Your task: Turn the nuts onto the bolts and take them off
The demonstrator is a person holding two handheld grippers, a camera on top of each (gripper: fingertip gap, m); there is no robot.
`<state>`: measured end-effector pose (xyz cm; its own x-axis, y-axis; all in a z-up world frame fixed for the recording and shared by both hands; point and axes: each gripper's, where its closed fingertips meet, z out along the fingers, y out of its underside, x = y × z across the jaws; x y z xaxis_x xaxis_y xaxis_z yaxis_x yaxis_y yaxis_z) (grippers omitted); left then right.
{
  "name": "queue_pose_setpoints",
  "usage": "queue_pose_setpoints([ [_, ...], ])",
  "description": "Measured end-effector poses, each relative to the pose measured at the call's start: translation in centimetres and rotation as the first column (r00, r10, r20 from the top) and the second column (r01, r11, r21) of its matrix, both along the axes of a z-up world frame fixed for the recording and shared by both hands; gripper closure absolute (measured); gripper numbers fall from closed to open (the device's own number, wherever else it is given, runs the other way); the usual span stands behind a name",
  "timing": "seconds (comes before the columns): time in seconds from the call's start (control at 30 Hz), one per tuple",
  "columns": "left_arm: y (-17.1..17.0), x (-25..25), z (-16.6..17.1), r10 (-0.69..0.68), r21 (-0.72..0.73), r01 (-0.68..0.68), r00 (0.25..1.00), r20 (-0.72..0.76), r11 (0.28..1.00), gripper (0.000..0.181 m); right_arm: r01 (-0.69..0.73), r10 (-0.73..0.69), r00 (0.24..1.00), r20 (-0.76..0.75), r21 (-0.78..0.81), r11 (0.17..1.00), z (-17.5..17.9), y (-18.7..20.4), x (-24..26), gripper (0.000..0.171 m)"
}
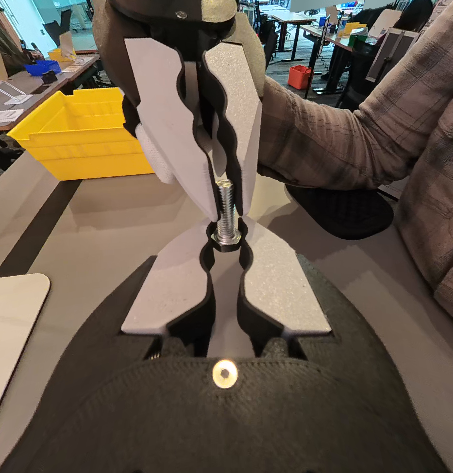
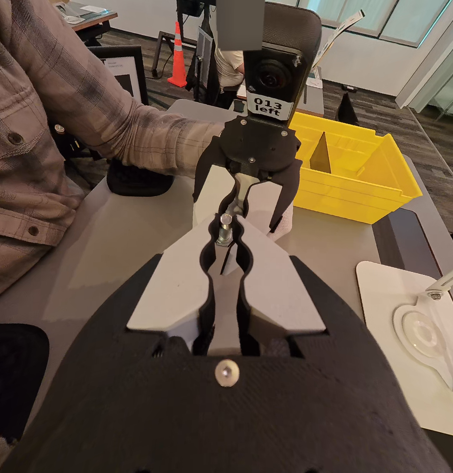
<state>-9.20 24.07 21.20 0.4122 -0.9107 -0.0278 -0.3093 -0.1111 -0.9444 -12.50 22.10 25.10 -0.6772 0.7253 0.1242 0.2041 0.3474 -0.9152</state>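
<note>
At frame centre of the left wrist view, the left gripper has its fingers drawn close around the hex head of a silver bolt, pinching it in the notch near the tips. The right gripper comes down from the top of that frame, its fingers pinching the threaded shank just above the head. In the right wrist view the right gripper sits at centre on the bolt, and the left gripper reaches in from above, tilted steeply. A plaid sleeve crosses the upper left. The bolt's long axis runs vertically in the left view, head lowest. A yellow bin stands on the grey table at left.
</note>
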Motion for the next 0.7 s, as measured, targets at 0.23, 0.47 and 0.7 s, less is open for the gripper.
queue_pose_setpoints([
  [0.23, 2.7, -2.4, 0.3, 0.180, 0.020, -0.180, 0.984, 0.003, 0.983, 0.166, 0.145, -0.147, 0.987, -0.067, -0.031, 0.989, 1.7, 2.9, -0.3, 0.125],
  [0.47, 5.6, -5.1, -0.2, 0.372, 0.041, -0.372, 0.928, -0.006, 0.927, 0.166, 0.317, -0.321, 0.946, 0.046, 0.079, 0.945, -1.6, 7.3, -0.3, 0.135],
  [0.7, 7.4, -7.3, -1.9, 0.492, 0.039, -0.491, 0.870, -0.033, 0.870, 0.166, 0.295, -0.428, 0.825, 0.369, 0.363, 0.884, -12.4, 10.2, 0.3, 0.132],
])
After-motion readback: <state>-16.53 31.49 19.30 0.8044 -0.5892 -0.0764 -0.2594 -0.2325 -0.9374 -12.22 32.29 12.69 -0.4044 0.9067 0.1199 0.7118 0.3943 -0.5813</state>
